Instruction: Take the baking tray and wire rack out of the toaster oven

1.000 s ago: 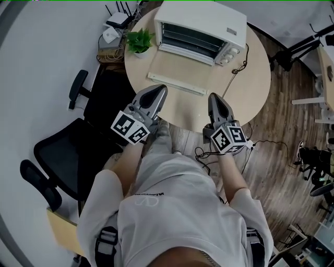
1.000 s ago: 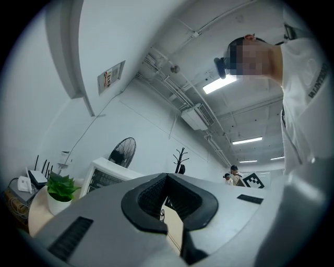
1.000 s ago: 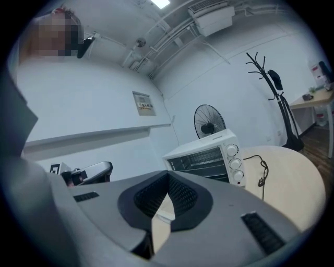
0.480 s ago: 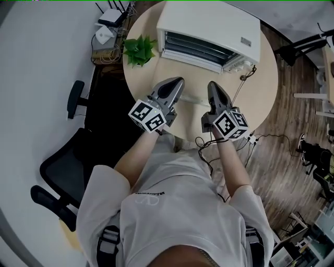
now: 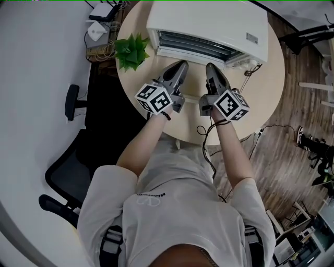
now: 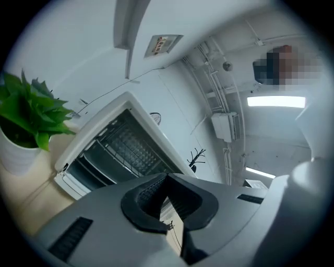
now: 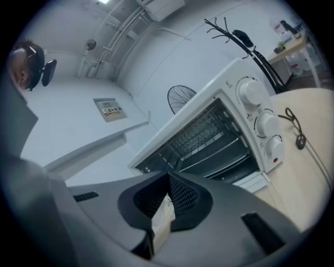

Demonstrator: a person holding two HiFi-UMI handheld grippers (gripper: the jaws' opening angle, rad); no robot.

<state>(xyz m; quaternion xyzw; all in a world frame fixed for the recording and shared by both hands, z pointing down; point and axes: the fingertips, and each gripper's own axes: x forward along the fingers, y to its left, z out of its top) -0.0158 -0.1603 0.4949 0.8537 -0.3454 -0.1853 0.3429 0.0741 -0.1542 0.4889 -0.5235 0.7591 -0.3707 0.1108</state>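
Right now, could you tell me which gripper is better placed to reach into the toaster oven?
Probably right: the right gripper faces the open toaster oven head-on; the left gripper sees it off to one side. Both are shut.

place: office | cues: swivel chair (image 5: 68, 172), router (image 5: 100, 10), round table (image 5: 261, 99), wood floor (image 5: 284, 138)

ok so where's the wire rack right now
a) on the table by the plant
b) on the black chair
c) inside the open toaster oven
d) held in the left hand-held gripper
c: the right gripper view shows the wire rack sitting inside the toaster oven with its door down, and the left hand-held gripper and right hand-held gripper are shut with nothing in them.
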